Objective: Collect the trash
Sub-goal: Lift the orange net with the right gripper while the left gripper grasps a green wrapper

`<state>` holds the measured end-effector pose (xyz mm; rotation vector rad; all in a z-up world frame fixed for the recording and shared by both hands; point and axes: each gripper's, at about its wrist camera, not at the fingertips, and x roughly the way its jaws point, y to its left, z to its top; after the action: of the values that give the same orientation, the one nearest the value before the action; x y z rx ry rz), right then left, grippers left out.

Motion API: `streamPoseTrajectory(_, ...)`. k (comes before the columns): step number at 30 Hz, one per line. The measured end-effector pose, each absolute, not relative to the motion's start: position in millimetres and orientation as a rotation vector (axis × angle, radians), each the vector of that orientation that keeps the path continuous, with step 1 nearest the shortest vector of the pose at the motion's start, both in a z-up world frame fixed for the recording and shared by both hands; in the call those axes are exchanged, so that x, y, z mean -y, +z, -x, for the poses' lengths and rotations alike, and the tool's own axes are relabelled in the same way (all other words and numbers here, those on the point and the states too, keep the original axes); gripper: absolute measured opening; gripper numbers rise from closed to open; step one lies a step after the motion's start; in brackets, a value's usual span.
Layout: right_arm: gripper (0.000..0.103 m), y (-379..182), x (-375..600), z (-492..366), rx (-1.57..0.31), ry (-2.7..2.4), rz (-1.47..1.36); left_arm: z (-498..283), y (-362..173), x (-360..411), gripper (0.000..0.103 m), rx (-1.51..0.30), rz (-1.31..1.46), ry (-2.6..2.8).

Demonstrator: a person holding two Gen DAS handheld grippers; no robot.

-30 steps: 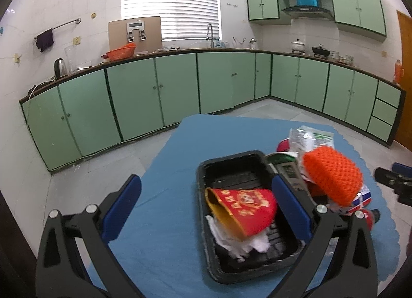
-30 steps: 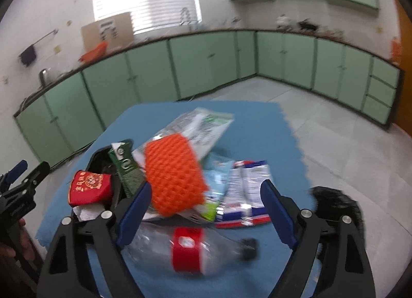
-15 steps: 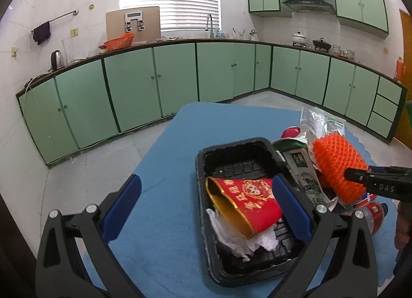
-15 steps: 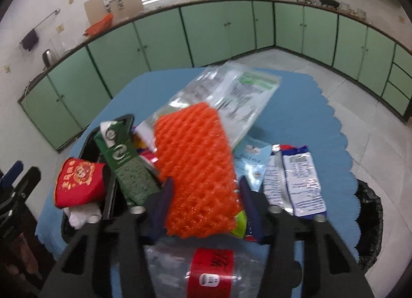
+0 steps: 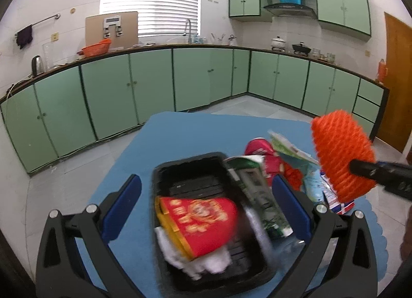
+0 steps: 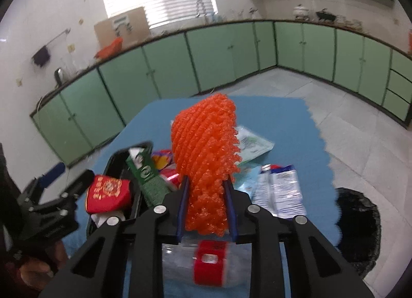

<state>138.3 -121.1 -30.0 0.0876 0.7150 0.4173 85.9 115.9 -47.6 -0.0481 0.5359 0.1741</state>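
A black plastic tray (image 5: 159,177) on the blue tablecloth (image 5: 206,130) holds a red paper cup (image 5: 203,220), white tissue (image 5: 206,264) and a green carton (image 5: 260,195) leaning on its right rim. My left gripper (image 5: 206,184) hangs open just above the tray, a finger on each side, holding nothing. My right gripper (image 6: 206,183) is closing, its blue pads pressing an orange foam net (image 6: 206,143). The net (image 5: 340,159) is raised above the pile to the right of the tray.
Below the right gripper lies a clear plastic bottle (image 6: 208,264) with a red label. Snack wrappers (image 6: 280,190) and a clear bag (image 6: 253,143) lie on the cloth. A black bag (image 6: 358,220) sits on the floor at the right. Green cabinets (image 5: 154,87) line the walls.
The right jaws closed from wide open onto the orange net and lifted it off the pile. The left gripper moved in closer over the tray.
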Motion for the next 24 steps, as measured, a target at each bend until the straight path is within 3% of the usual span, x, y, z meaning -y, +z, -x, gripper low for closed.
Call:
streamPoseTrajectory(10,0.026,-25.9,162.3,-128.5,-0.695,0.302,-0.088,-135.2,-68.7,-77.5,0.094,-0.59,0.013,0.173)
streamPoseTrajectory(18,0.026,-46.3,167.7,-132.2,-0.743,0.277,-0.107,-160.3,-82.9,-78.2,0.064,-0.666,0.075,0.177)
streamPoseTrajectory(22,0.026,-50.7,162.0,-132.2,-0.76,0.287,-0.106,-161.7,-86.9,-81.0,0.029,-0.678,0.107,0.139)
streamPoseTrajectory(24,0.026,-51.9,159.5,-131.0,-0.763,0.287,-0.097,-160.3,-87.5,-82.0,0.028,-0.679,0.126,0.128)
